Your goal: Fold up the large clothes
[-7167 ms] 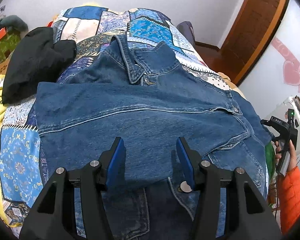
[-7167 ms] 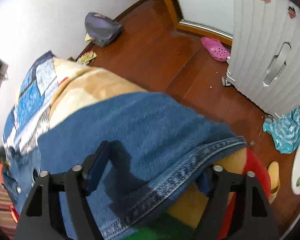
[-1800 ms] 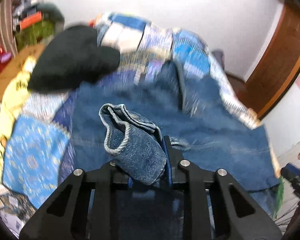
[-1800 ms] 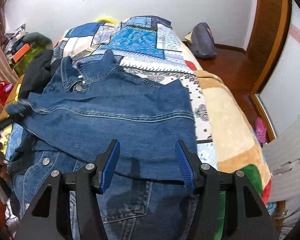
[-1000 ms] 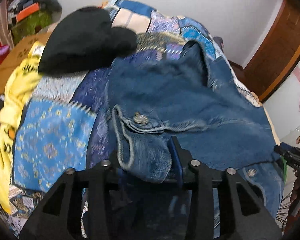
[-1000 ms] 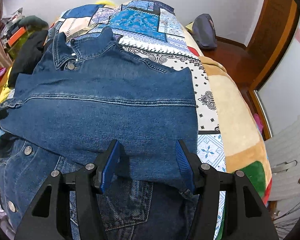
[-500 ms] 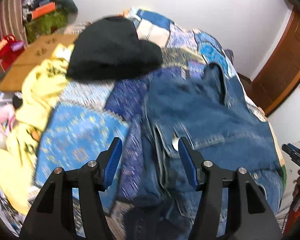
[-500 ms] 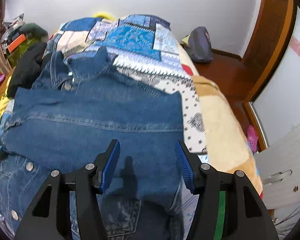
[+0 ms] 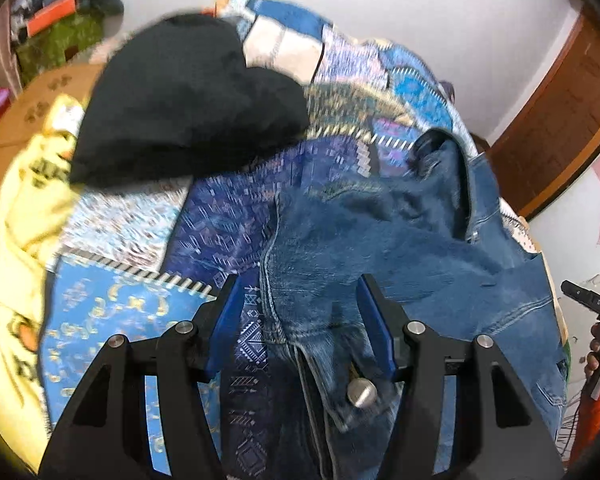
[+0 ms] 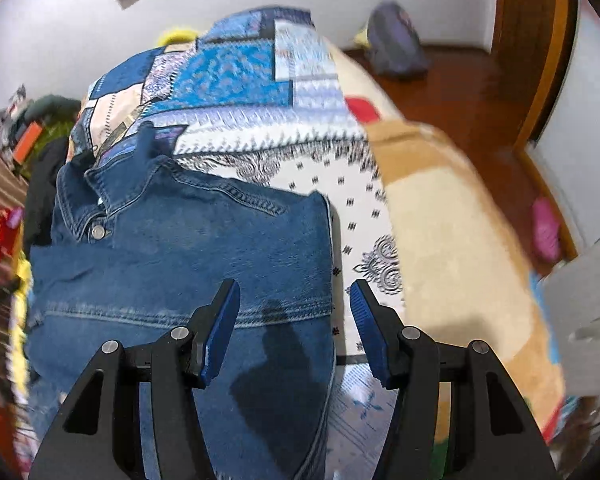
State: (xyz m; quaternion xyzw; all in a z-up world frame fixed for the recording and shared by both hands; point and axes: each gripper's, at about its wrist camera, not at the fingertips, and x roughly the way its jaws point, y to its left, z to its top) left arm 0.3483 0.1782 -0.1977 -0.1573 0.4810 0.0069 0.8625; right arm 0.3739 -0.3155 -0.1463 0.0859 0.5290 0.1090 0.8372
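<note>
**Both jaws free above a half-folded denim jacket**

On the far left of the bed, a black garment (image 9: pixel 188 100) lies in a heap on the patchwork quilt (image 9: pixel 112 312), well clear of the work. The left gripper (image 9: pixel 300 320) hangs over the left edge of the denim jacket (image 9: pixel 380 248), its jaws parted about halfway and holding nothing; a seamed edge and a metal button (image 9: pixel 362 392) lie beneath them, untouched. The picture is blurred, so fine wrinkles cannot be read.

The jacket lies on the quilt with its collar (image 10: pixel 140 172) toward the wall, and both sides look turned in over the body. The right gripper (image 10: pixel 294 324) hovers over the jacket's right folded edge, jaws likewise half apart and empty, with bare quilt just to the right.

The step in hand appears to be the next fold, probably hem toward collar. To do it well, each gripper should pinch through all layers at a matching corner near the hem, lift evenly, and lay the fold square so the tucked sleeves do not slide out. Thick denim seams may resist a shallow pinch.
</note>
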